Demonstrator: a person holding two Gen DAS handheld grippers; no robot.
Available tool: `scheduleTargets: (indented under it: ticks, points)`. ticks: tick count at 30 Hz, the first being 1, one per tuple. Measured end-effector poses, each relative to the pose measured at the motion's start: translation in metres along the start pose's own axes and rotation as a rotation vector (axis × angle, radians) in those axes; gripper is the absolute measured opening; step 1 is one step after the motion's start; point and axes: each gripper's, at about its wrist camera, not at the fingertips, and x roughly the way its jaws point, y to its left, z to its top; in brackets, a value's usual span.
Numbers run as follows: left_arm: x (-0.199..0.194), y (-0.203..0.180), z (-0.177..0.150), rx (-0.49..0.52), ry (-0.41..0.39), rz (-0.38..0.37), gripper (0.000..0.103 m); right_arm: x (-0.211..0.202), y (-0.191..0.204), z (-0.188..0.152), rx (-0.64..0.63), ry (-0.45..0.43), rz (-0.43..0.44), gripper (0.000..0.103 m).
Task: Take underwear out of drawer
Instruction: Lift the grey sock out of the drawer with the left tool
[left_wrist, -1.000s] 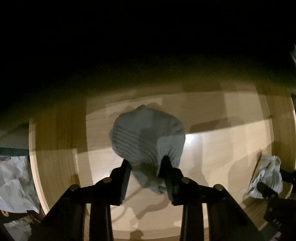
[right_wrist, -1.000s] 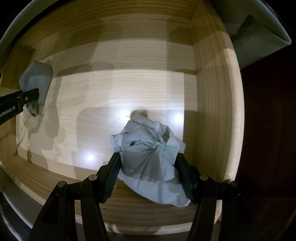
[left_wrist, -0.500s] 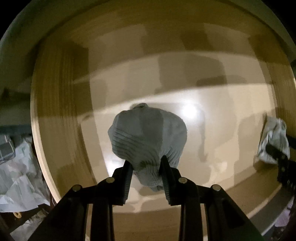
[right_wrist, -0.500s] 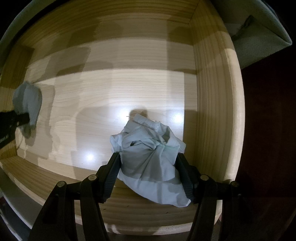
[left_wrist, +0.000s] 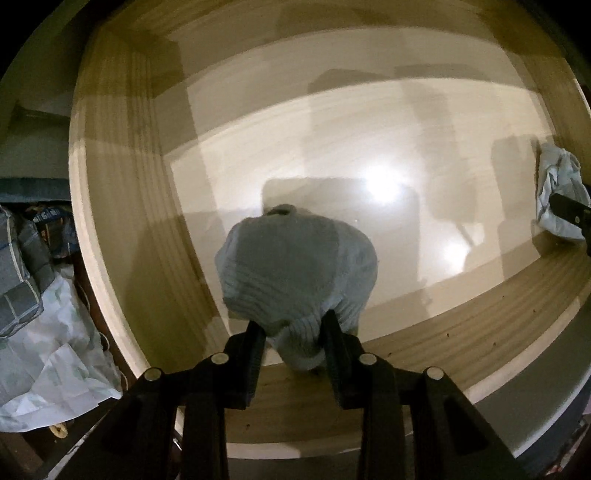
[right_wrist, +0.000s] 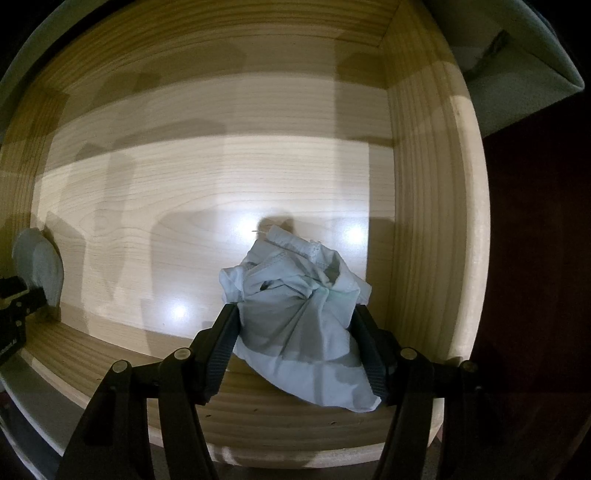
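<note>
My left gripper (left_wrist: 293, 334) is shut on a grey-blue ribbed underwear (left_wrist: 295, 273), bunched and held above the front left part of the wooden drawer (left_wrist: 122, 206). My right gripper (right_wrist: 295, 325) is shut on a pale blue crumpled underwear (right_wrist: 299, 314) near the drawer's (right_wrist: 424, 221) front right corner, its cloth hanging over the front wall. The pale piece shows at the right edge of the left wrist view (left_wrist: 557, 192). The ribbed piece shows at the left edge of the right wrist view (right_wrist: 38, 269).
The drawer floor (right_wrist: 221, 192) is bare light wood with high side walls. Left of the drawer lie folded plaid clothes (left_wrist: 18, 266) and a pale printed cloth (left_wrist: 48, 358). A grey cabinet corner (right_wrist: 517, 66) stands beyond the right wall.
My left gripper has drawn back toward the drawer's front with the ribbed underwear, so more of the drawer shows. My right gripper holds its piece in the same spot.
</note>
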Motion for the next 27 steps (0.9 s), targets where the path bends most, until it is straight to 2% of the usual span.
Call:
scheduleTargets:
  ticks: [4, 6, 8, 11, 14, 16, 18, 20, 25, 27]
  points:
    - [-0.009, 0.005, -0.012, -0.021, -0.051, -0.023, 0.04, 0.002, 0.001, 0.0, -0.003, 0.001, 0.001, 0.059]
    - [-0.017, 0.006, -0.013, -0.031, -0.066, -0.057, 0.052, 0.004, 0.001, 0.0, -0.005, 0.002, 0.001, 0.06]
    - [-0.026, 0.012, -0.01, -0.056, -0.082, -0.111, 0.059, 0.004, 0.001, 0.0, -0.006, 0.004, 0.0, 0.06]
    - [-0.035, 0.019, -0.005, -0.107, -0.101, -0.172, 0.06, 0.004, 0.001, 0.0, -0.007, 0.004, 0.001, 0.06]
    - [-0.03, 0.026, 0.005, -0.166, -0.086, -0.212, 0.063, 0.004, 0.001, 0.0, -0.007, 0.003, 0.002, 0.06]
    - [-0.025, 0.032, 0.004, -0.193, -0.084, -0.208, 0.063, 0.004, 0.001, 0.0, -0.007, 0.002, 0.003, 0.06]
    - [-0.005, 0.049, -0.014, -0.237, -0.097, -0.22, 0.063, 0.004, 0.001, 0.0, -0.008, 0.001, 0.003, 0.06]
    - [0.0, 0.055, -0.012, -0.275, -0.098, -0.212, 0.063, 0.003, 0.001, 0.0, -0.007, 0.002, 0.003, 0.06]
    - [0.008, 0.059, -0.001, -0.28, -0.083, -0.17, 0.065, 0.004, 0.002, 0.001, -0.015, 0.012, 0.006, 0.063]
    - [0.01, 0.05, 0.002, -0.27, -0.078, -0.14, 0.071, 0.005, 0.003, 0.002, -0.021, 0.021, 0.006, 0.065]
